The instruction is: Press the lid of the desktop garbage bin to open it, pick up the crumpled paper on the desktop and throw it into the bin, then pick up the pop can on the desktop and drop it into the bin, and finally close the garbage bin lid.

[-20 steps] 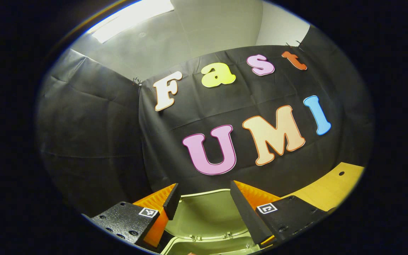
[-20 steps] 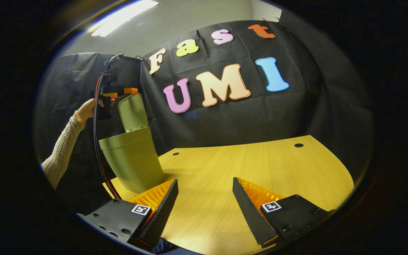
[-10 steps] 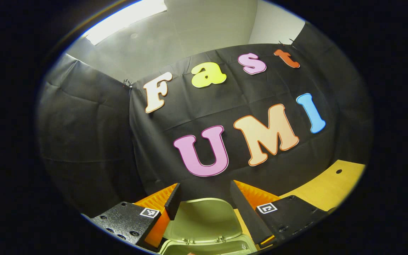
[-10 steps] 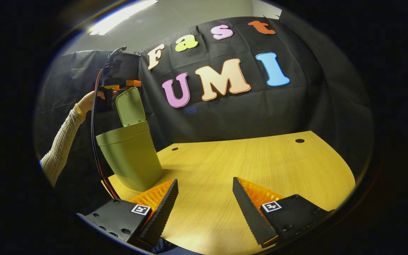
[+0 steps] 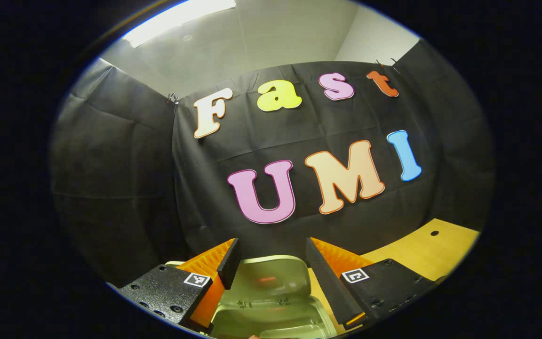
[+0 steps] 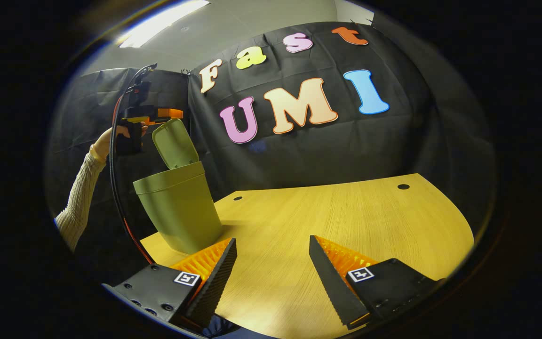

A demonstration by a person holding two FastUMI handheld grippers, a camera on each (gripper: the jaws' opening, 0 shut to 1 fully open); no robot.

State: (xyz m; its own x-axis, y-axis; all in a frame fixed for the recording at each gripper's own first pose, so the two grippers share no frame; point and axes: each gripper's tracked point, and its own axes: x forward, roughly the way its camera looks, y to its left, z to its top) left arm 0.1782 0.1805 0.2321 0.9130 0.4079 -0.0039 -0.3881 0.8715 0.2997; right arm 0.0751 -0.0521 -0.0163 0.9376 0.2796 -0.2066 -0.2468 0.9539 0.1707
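Observation:
The green bin (image 6: pixel 179 209) stands at the table's left end, its lid (image 6: pixel 175 143) raised and tilted. In the left gripper view the lid (image 5: pixel 271 280) lies between my open fingers, with the bin's mouth (image 5: pixel 271 322) just below. My left gripper (image 5: pixel 270 254) is open and straddles the lid's top edge; whether it touches is unclear. In the right gripper view that left gripper (image 6: pixel 158 114) sits level at the lid's top, held by a hand in a knit sleeve (image 6: pixel 80 193). My right gripper (image 6: pixel 273 247) is open, with nothing between its fingers, low over the wooden table (image 6: pixel 346 221).
The bin sits near the table's left front corner, close to the edge. A cable (image 6: pixel 115 188) hangs from the left gripper beside the bin. Two small round holes (image 6: pixel 403 186) mark the table's far side. Black cloth walls stand behind.
The left gripper has dropped slightly at the lid's top edge, and the lid now leans over more than a second ago. The right gripper has barely moved.

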